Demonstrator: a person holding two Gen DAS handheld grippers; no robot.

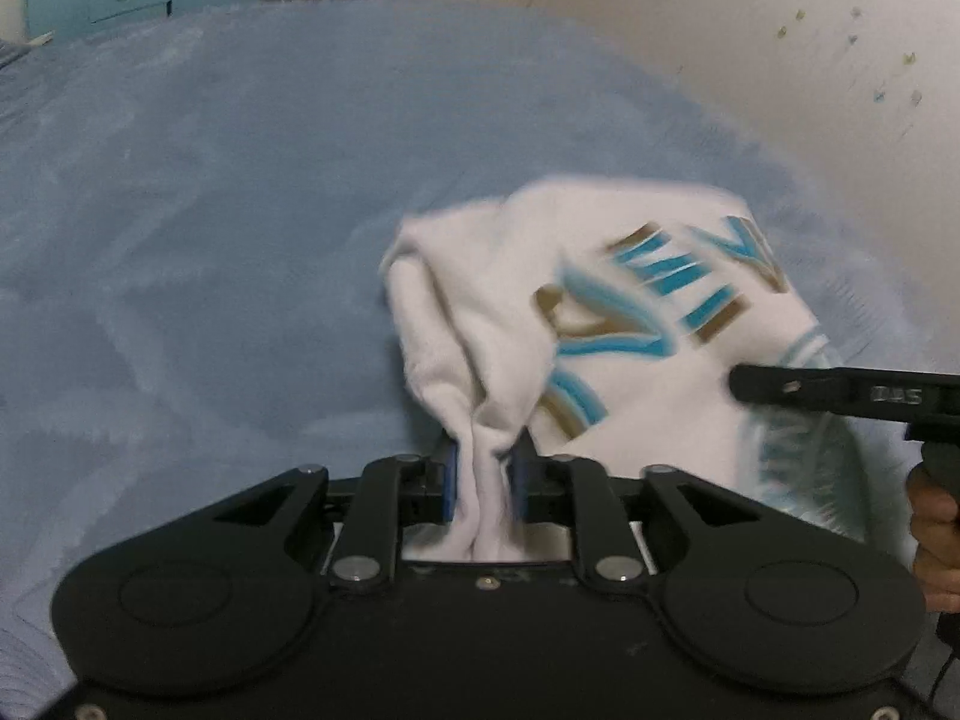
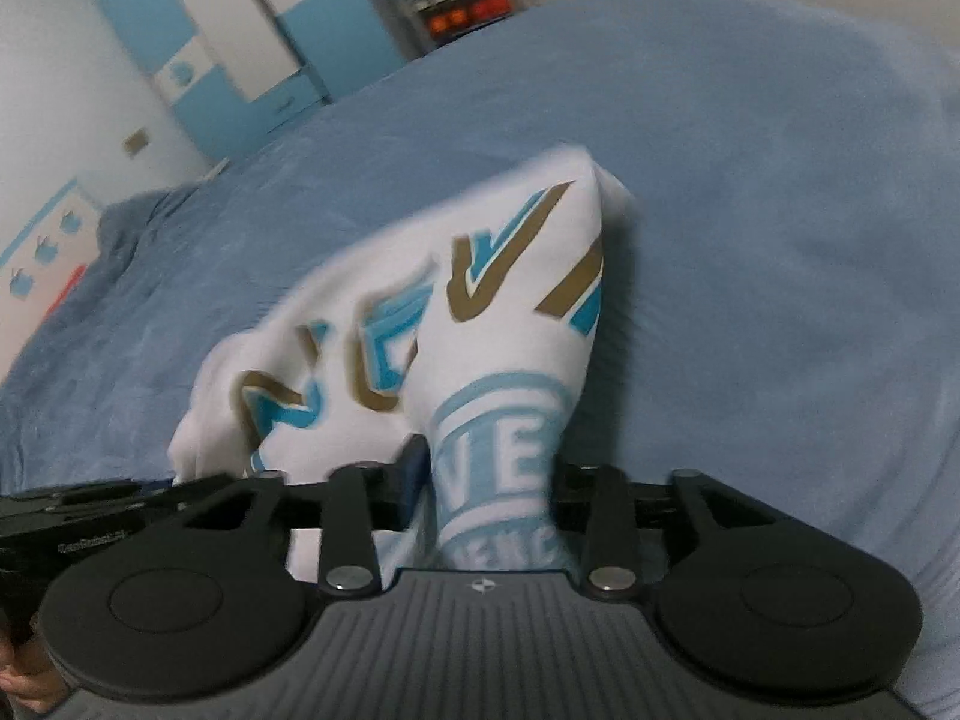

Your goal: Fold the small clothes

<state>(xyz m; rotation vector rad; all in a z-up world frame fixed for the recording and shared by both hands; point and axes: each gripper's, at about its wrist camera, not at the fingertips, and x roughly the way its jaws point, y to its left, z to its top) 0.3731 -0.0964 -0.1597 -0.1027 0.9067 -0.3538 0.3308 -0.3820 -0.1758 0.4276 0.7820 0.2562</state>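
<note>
One white printed shirt over blue blanket; left gripper and right gripper each clamp a bunched edge.

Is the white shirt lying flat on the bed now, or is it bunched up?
Bunched up. The shirt is gathered into folds, with the left gripper and the right gripper each shut on it, over the bed.

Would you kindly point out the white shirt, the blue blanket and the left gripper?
white shirt (image 1: 636, 384): left wrist view, printed front panel.
blue blanket (image 1: 210, 240): left wrist view, bare stretch left of the shirt.
left gripper (image 1: 486, 468): left wrist view, between the fingertips pinching the cloth.
</note>
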